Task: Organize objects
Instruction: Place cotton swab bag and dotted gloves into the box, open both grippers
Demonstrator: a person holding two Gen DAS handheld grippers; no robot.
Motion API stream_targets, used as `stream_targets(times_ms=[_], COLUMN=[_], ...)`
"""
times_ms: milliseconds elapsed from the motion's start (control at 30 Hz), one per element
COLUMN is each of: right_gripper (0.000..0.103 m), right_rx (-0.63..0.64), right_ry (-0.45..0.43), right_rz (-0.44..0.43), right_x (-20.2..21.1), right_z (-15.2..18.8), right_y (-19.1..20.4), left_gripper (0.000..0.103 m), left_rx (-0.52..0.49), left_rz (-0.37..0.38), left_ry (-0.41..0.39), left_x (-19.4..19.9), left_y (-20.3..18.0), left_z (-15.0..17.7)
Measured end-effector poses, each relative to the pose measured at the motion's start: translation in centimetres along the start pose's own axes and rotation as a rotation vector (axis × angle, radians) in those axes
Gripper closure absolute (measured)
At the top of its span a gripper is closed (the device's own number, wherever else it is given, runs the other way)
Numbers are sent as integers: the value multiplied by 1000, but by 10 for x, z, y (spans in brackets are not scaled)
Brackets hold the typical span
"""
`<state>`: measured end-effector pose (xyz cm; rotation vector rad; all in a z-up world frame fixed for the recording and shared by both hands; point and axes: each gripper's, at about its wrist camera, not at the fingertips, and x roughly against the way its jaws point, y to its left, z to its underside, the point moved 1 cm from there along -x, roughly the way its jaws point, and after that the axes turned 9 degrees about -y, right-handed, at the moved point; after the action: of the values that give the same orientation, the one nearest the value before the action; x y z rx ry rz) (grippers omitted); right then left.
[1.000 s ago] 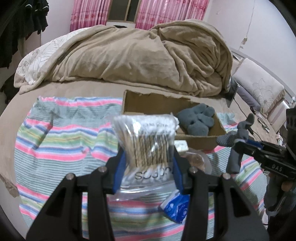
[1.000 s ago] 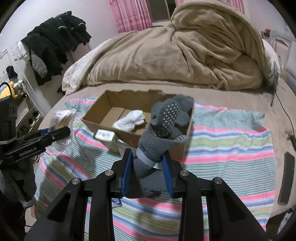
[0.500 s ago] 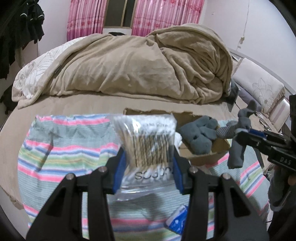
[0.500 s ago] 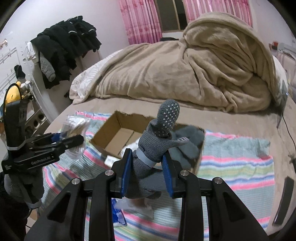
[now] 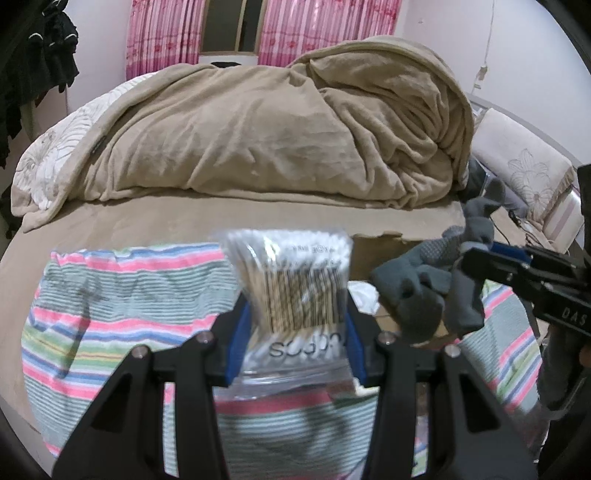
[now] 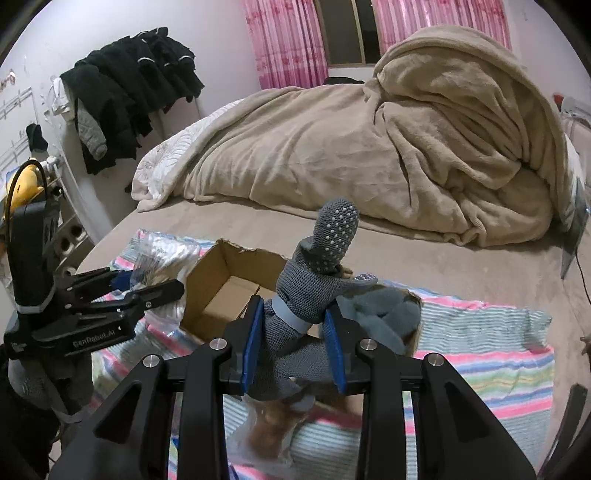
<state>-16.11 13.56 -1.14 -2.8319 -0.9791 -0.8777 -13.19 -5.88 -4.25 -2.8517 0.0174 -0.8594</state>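
Left claw [image 5: 295, 332]: pinching a clear bag of cotton swabs [image 5: 291, 280] between its blue pads, holding it upright above the striped cloth [image 5: 122, 295]; in the right wrist view the same claw [image 6: 147, 288] is reaching in from the left, beside the box
Right claw [image 6: 293, 341]: pressing its blue pads against a grey knitted glove [image 6: 314, 273], which is standing up between them, one dotted fingertip pointing upward; in the left wrist view this claw [image 5: 476, 258] is entering from the right with the glove [image 5: 465, 266] hanging from it
Cardboard box [image 6: 218, 280]: sitting open on the striped cloth [image 6: 480, 332], just ahead of the right claw; its torn far rim [image 5: 380, 236] is showing behind the swab bag in the left wrist view
Box contents: dark grey fleece items [image 6: 380, 314] are lying in the right-hand part of the box; something white [image 5: 364, 293] is lying further in, too hidden to identify
Bed [image 5: 147, 221]: carrying the striped cloth and the box
Beige blanket [image 5: 277, 133]: lying bunched across the far side of the bed
Pink curtains [image 5: 162, 33]: hanging on either side of a window behind the bed
Dark clothes [image 6: 129, 92]: hanging in a heap on the left wall in the right wrist view
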Motion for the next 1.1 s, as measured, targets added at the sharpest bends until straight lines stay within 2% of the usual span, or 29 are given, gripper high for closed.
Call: stream_targets(times_ms=[200,400,533,700,767,1000,1067,1100], right_gripper=[69,69,69,68,67,43,37,37], right_rx=[-4,-16,-46,-69,-78,-89,-98,-100], right_ry=[49,128,187,213,212,182,160,152], right_rz=[-12,-22,-23,-37,-41,-53,-50,-47], right_x=[-30,-61,-80,-91,-91,-75,-65,-60], right_z=[11,32,48,57,56,44,39,37], right_y=[0,1,-1,1,2,2,0,-1], left_gripper=[57,57,56,55,50,43,33,33], left_rx=[11,21,19,-1,5,39,50,62], left_rz=[13,63,46,28,27,33,18,19], left_ry=[32,109,160,165,157,131,112,97], left_x=[-23,-46,-58,-58,-55,-40,-33,-27], left_y=[2,1,2,-1,-1,0,0,2], left_z=[2,13,22,23,23,22,20,18])
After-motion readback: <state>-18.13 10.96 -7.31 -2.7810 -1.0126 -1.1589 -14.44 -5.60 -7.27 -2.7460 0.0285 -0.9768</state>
